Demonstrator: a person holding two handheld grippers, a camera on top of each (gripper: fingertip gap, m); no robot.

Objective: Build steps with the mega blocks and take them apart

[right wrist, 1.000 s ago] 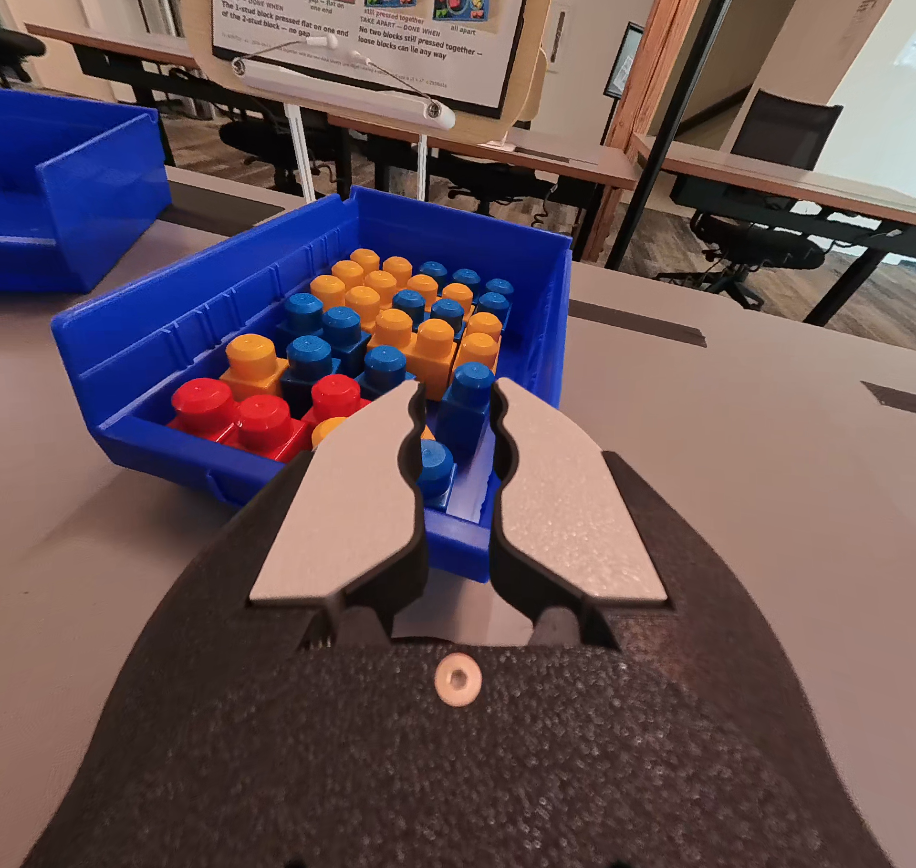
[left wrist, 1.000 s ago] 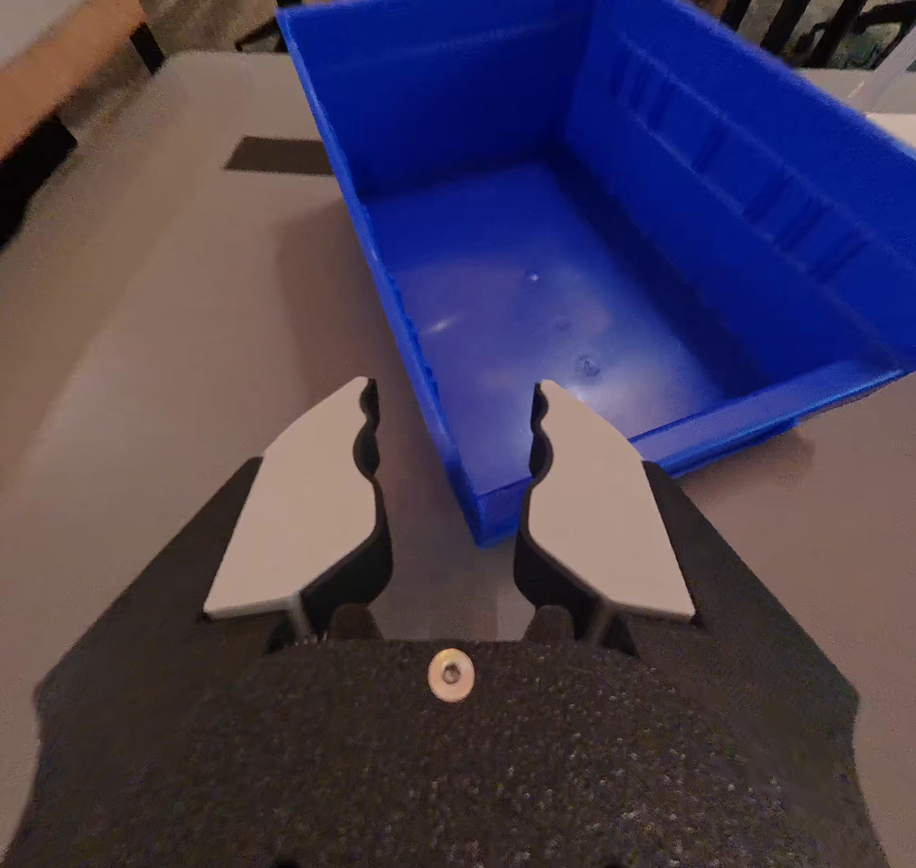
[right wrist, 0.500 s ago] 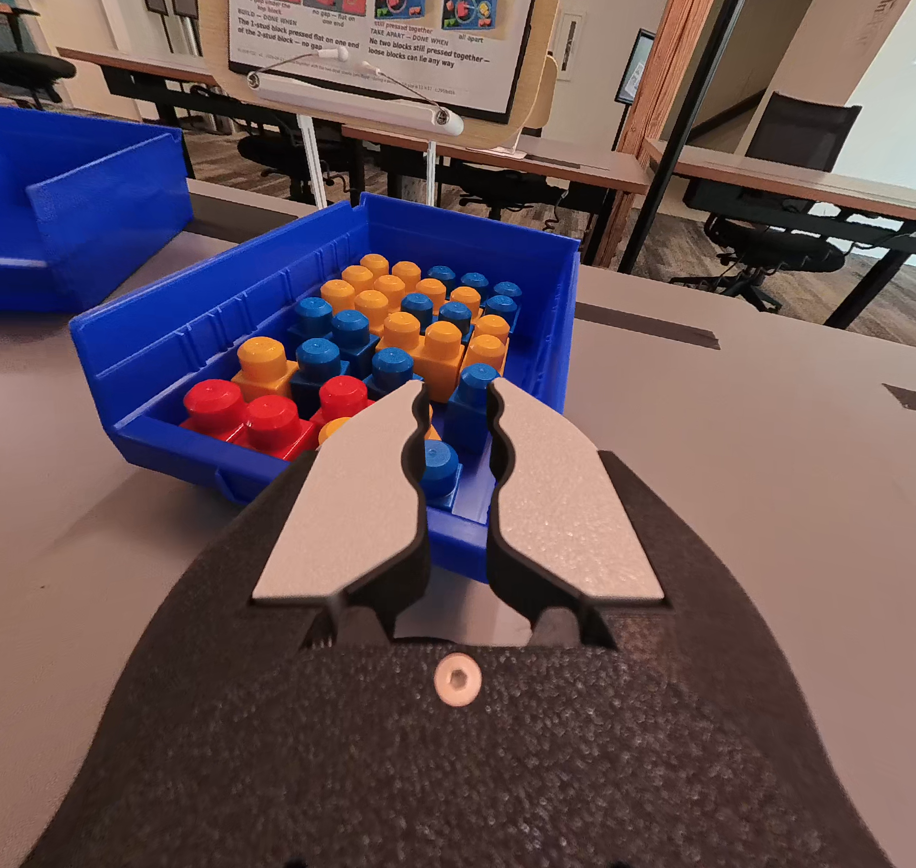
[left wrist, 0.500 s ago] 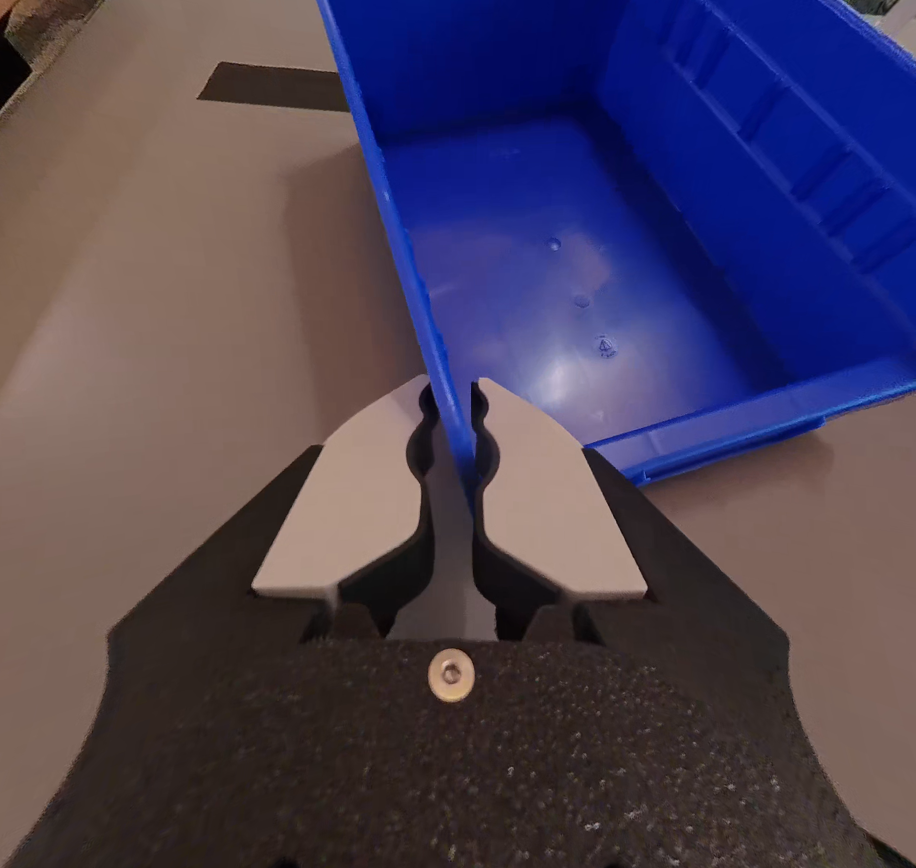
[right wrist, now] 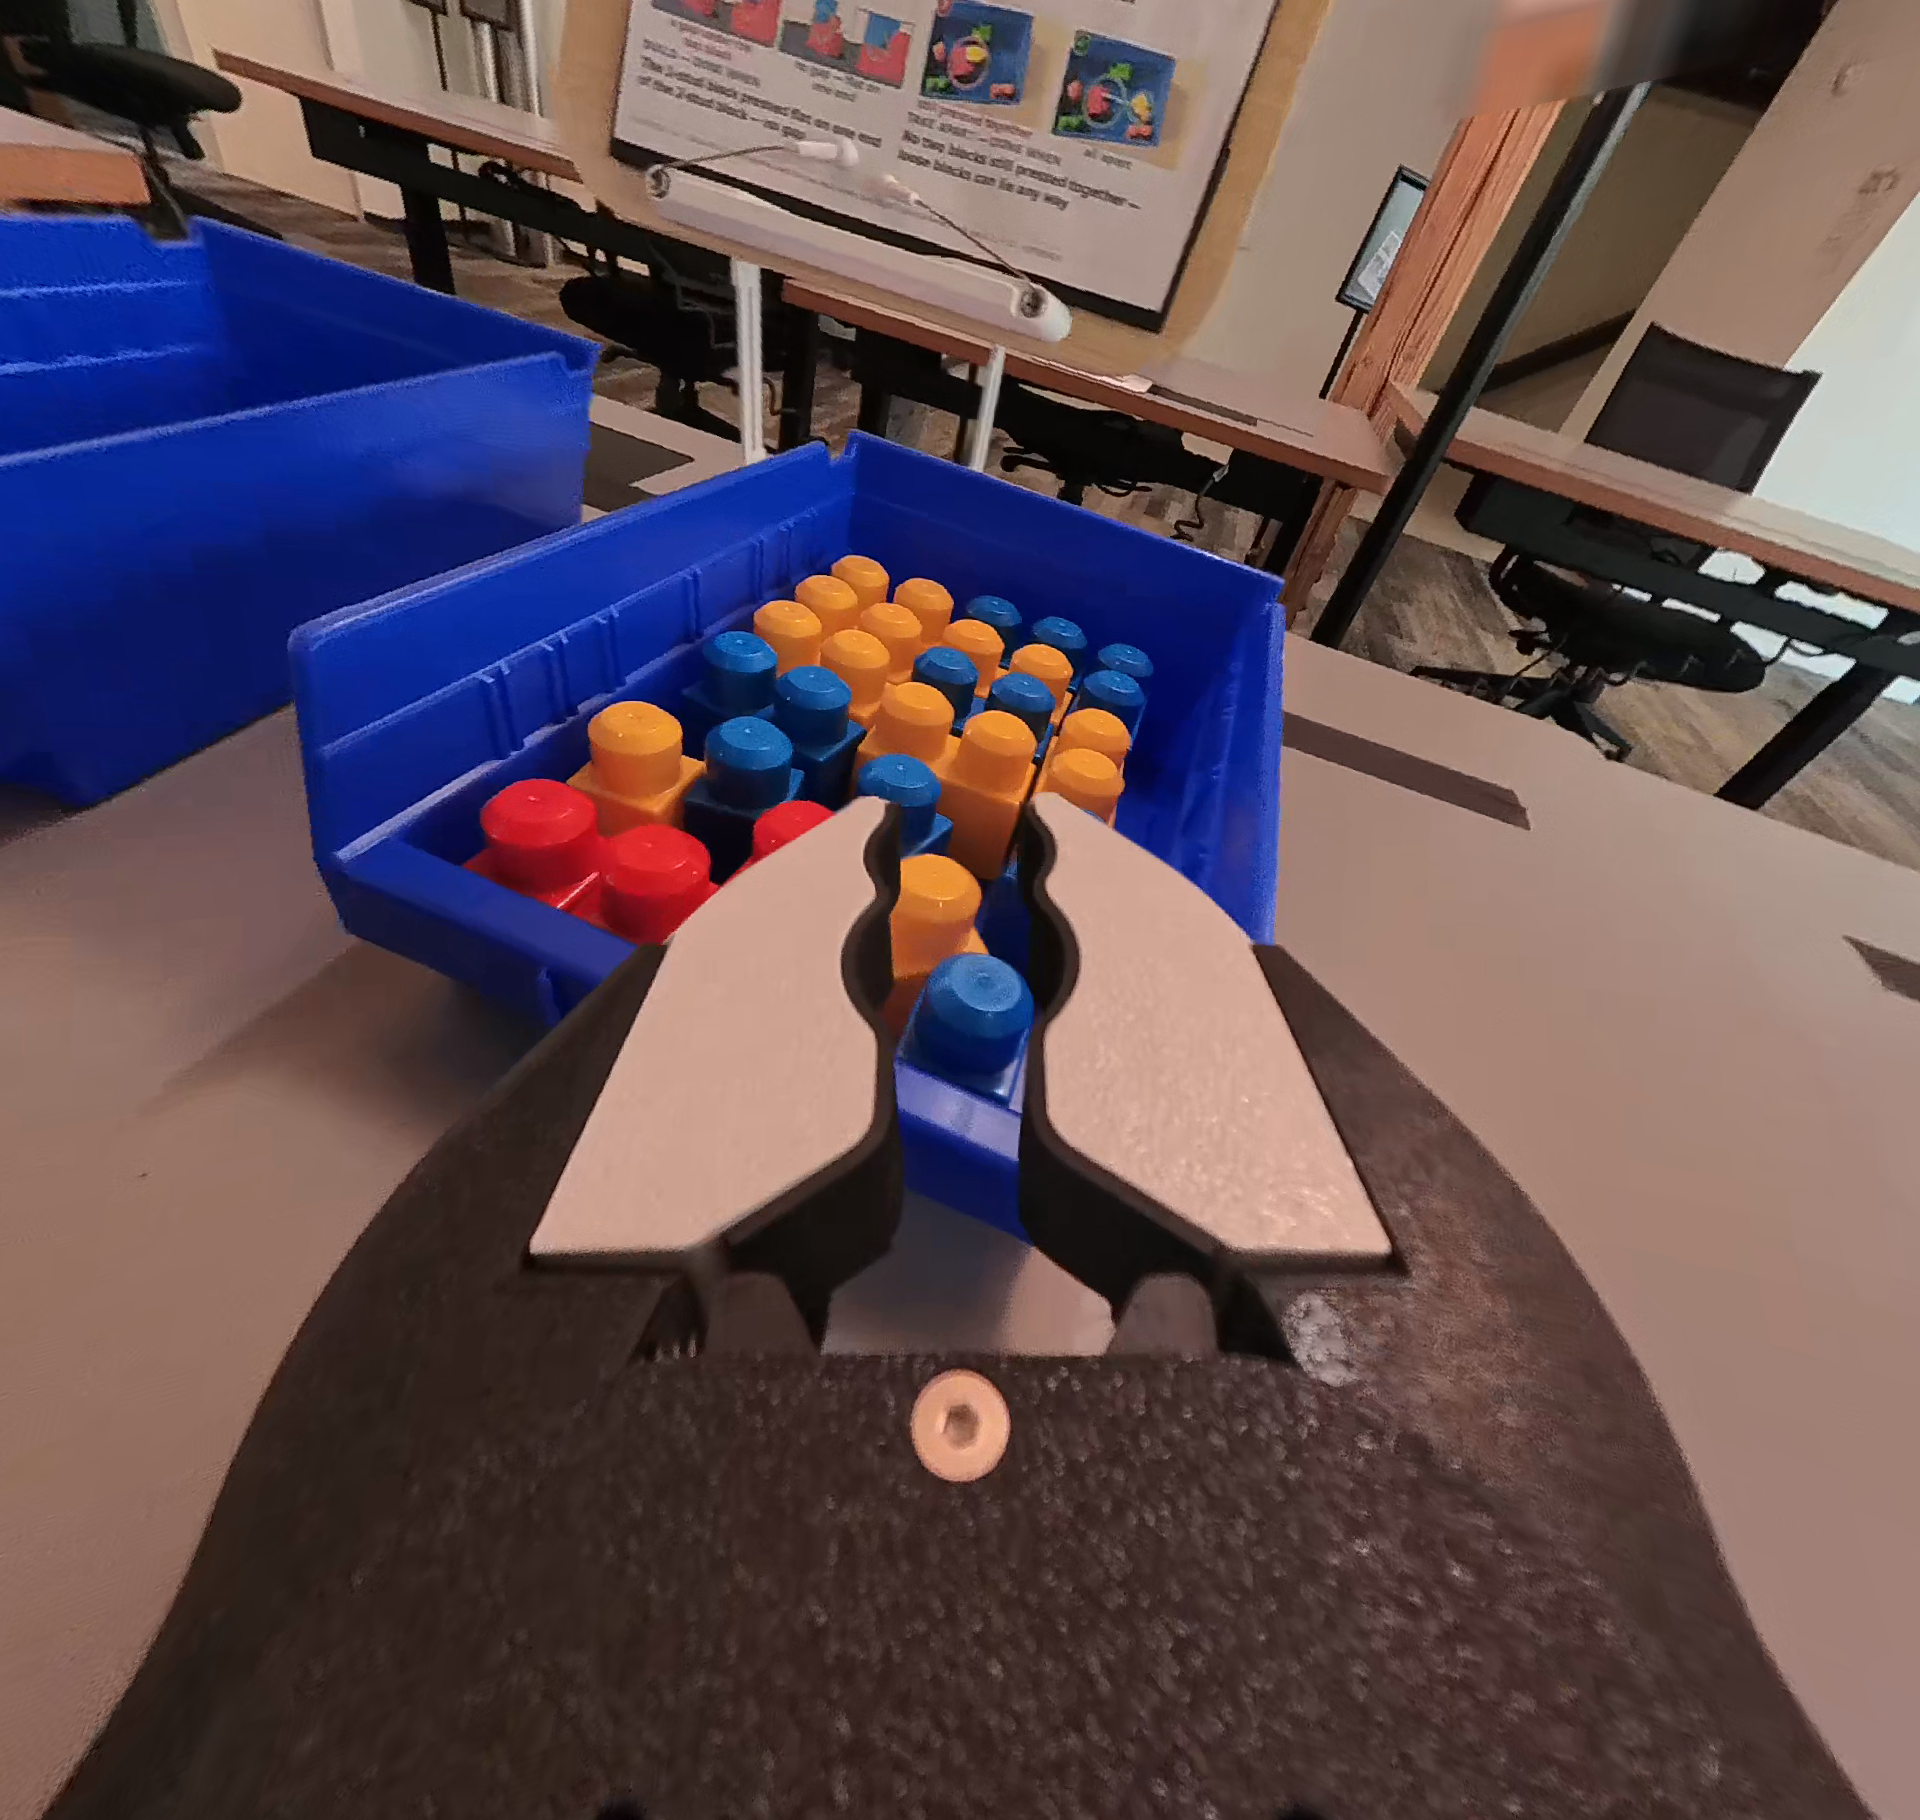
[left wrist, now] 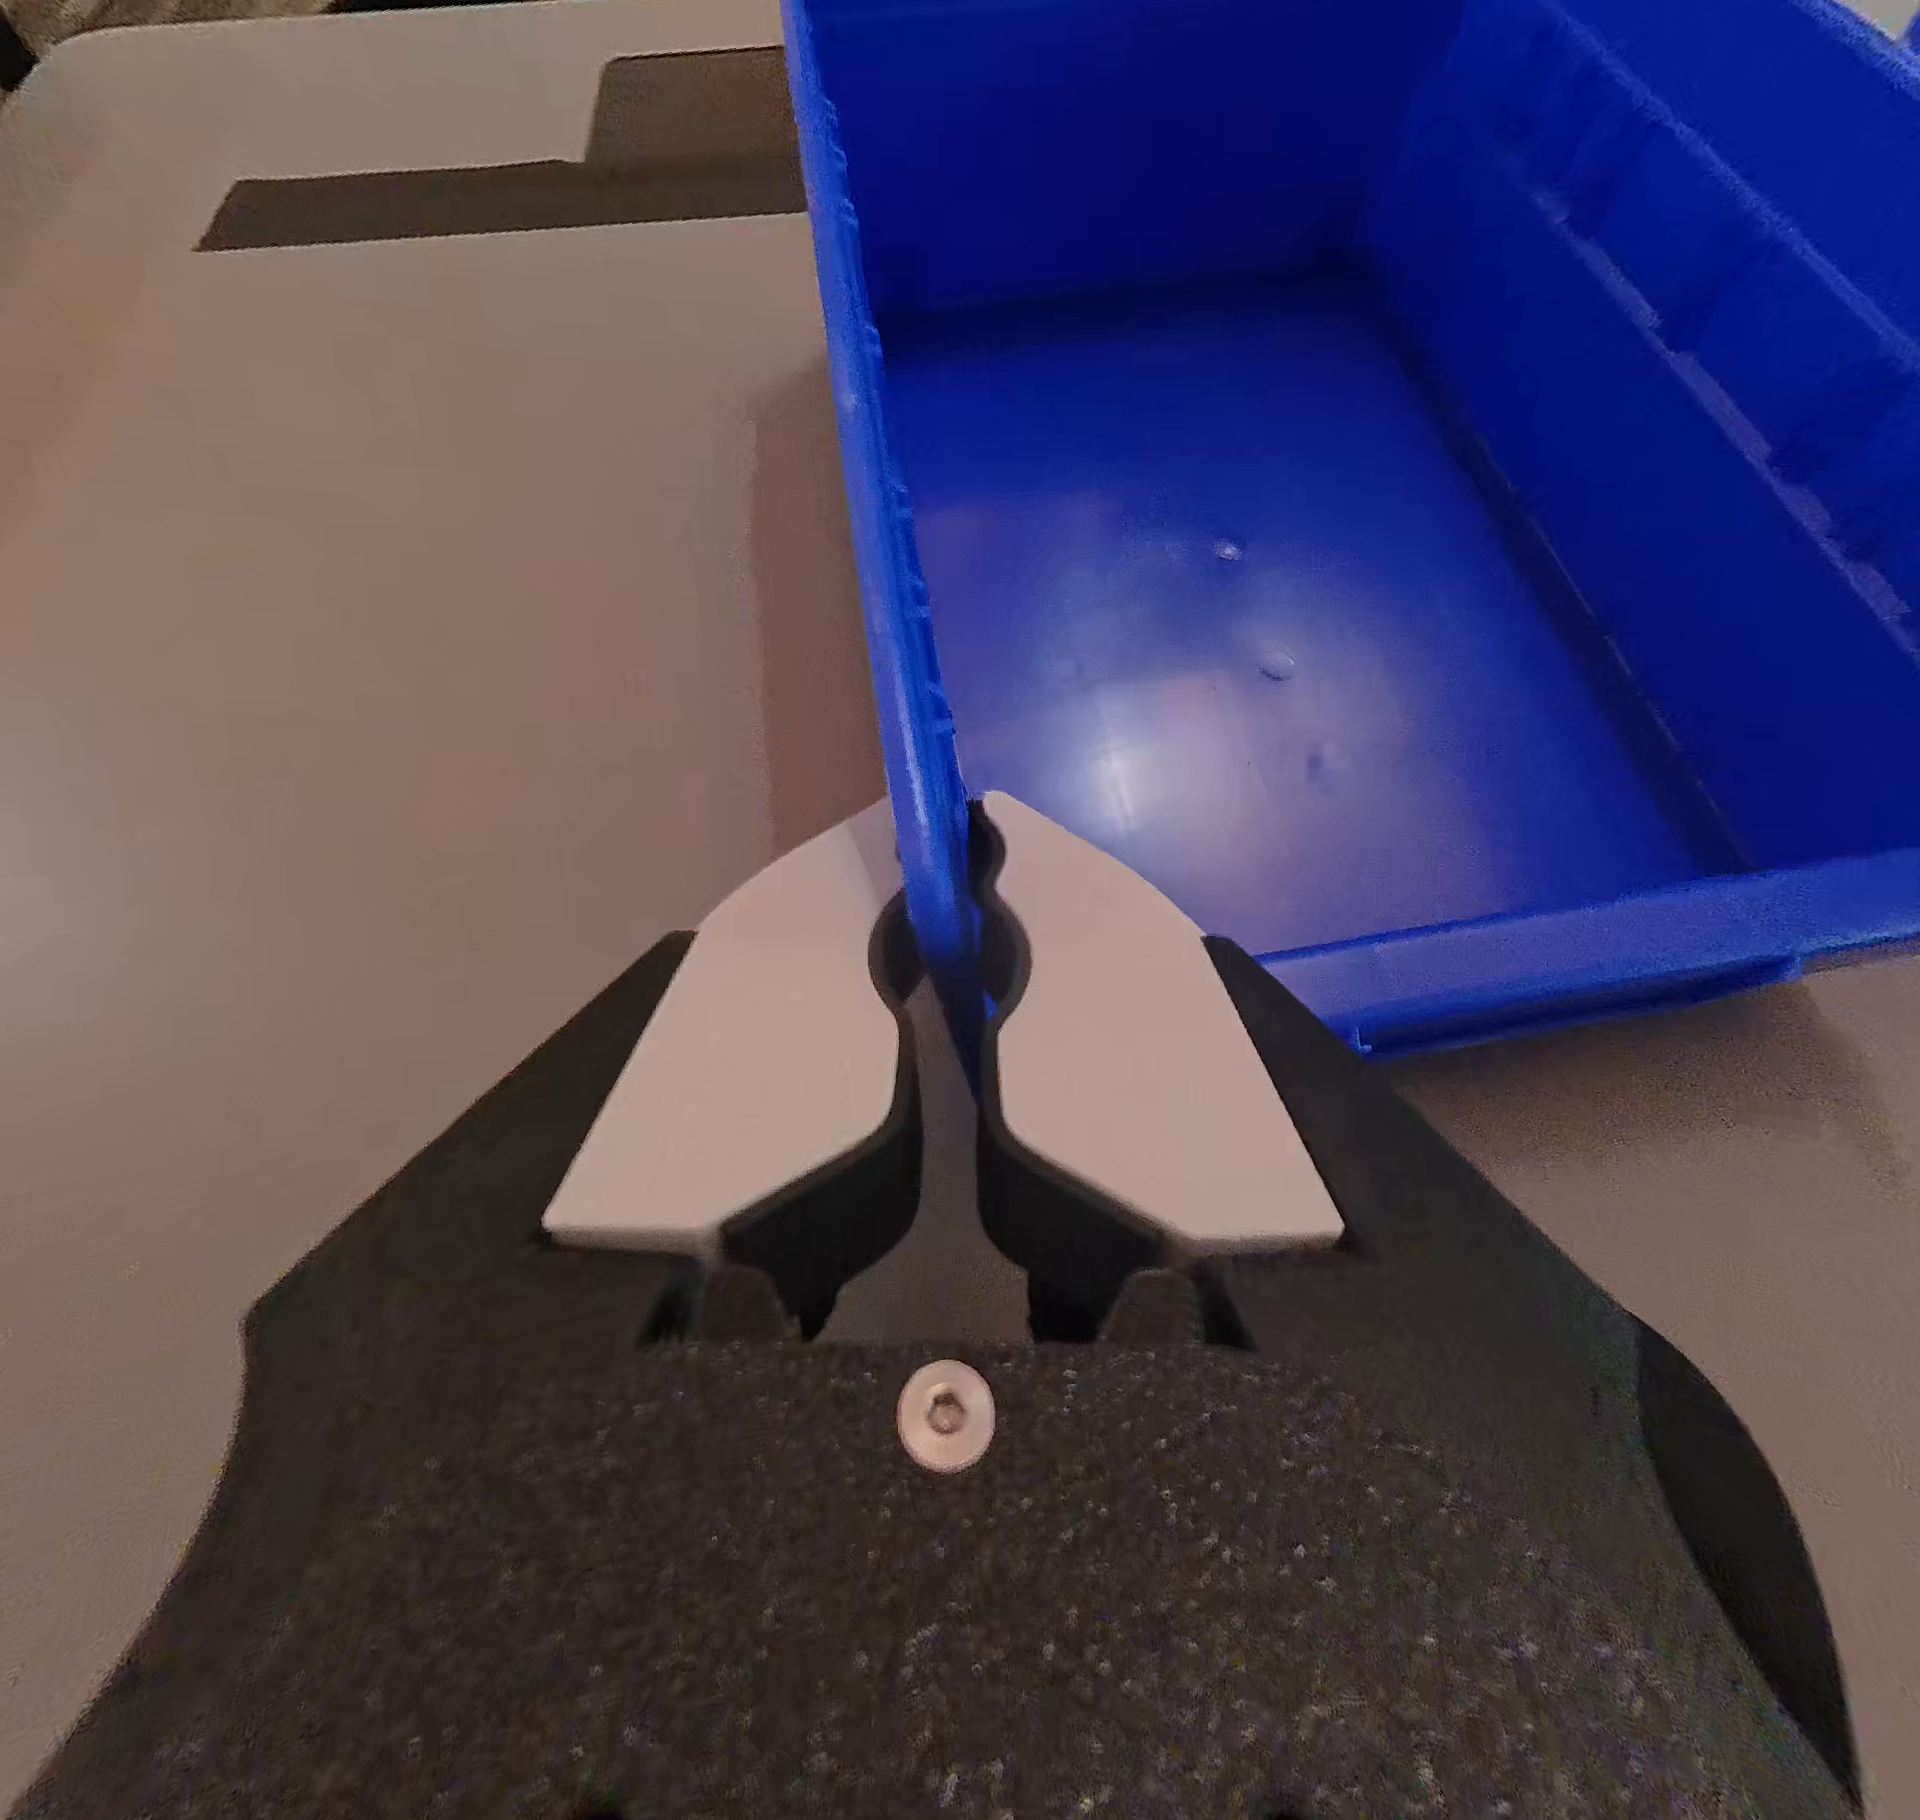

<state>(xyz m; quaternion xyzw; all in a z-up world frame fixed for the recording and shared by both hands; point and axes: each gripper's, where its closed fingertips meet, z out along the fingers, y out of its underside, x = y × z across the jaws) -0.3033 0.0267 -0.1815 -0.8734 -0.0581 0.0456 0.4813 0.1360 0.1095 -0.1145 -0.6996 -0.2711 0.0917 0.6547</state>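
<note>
My left gripper (left wrist: 940, 820) is shut on the left side wall of an empty blue bin (left wrist: 1195, 108), near the bin's front corner. The wall stands pinched between the two grey fingers (left wrist: 1122, 1043). My right gripper (right wrist: 956, 820) is open, low over the near end of a second blue bin (right wrist: 499, 690) that holds several red, orange and blue mega blocks. A blue block (right wrist: 971, 1012) and an orange block (right wrist: 935, 908) show in the gap between its fingers. Whether the fingers touch them is hidden.
Both bins stand on a grey table (left wrist: 416, 575); the empty bin also shows in the right wrist view (right wrist: 260, 544), left of the block bin. An instruction poster (right wrist: 914, 77) on a stand rises behind the table. Desks and office chairs stand farther back. Left tips to right tips: about 45 cm.
My left gripper has moved forward and closed from wide open onto the empty bin's left wall. My right gripper has moved forward over the near end of the block bin, with its gap unchanged.
</note>
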